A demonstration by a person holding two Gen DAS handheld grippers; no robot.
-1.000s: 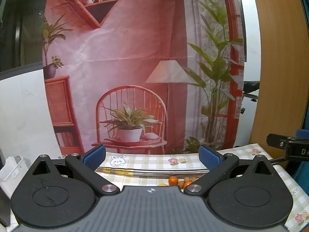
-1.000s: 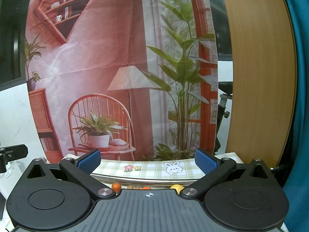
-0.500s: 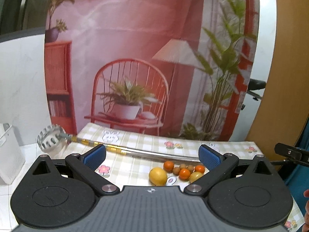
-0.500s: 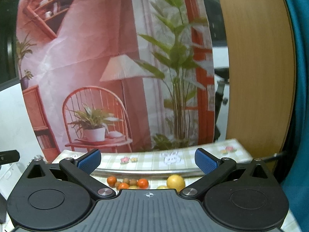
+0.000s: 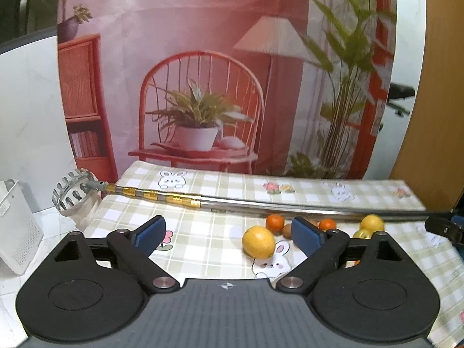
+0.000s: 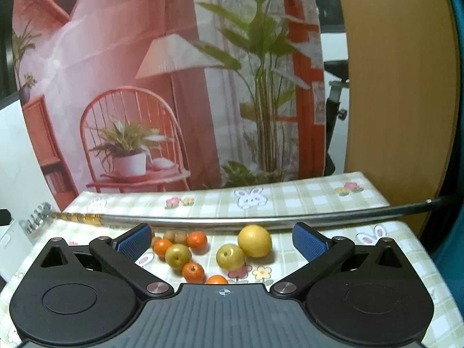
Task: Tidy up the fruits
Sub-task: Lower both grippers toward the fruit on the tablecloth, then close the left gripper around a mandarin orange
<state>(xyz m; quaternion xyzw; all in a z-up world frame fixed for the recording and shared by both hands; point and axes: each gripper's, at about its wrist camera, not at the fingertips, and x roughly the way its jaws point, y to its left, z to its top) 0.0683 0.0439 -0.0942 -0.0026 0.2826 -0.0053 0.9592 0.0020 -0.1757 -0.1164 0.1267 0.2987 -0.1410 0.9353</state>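
Loose fruits lie on the checked tablecloth (image 5: 203, 249). In the left wrist view a lemon (image 5: 258, 241) sits just left of my right-hand fingertip, with small oranges (image 5: 275, 221) and a second yellow fruit (image 5: 371, 222) behind. My left gripper (image 5: 227, 232) hovers above the cloth; its jaws are closing and the pads touch nothing. The right wrist view shows a lemon (image 6: 254, 240), two yellow-green fruits (image 6: 230, 256), several small oranges (image 6: 197, 240) and brown fruits (image 6: 174, 236) below my right gripper (image 6: 221, 240), which is open and holds nothing.
A long metal fruit-picker pole (image 5: 261, 203) lies across the table behind the fruits, its toothed basket head (image 5: 74, 194) hanging off the left end. A white perforated bin (image 5: 14, 226) stands on the floor at left. A printed backdrop and a wooden panel (image 6: 400, 87) rise behind.
Both grippers have sunk and tipped down, so the table and fruits have come into view. The left jaws have narrowed a little.
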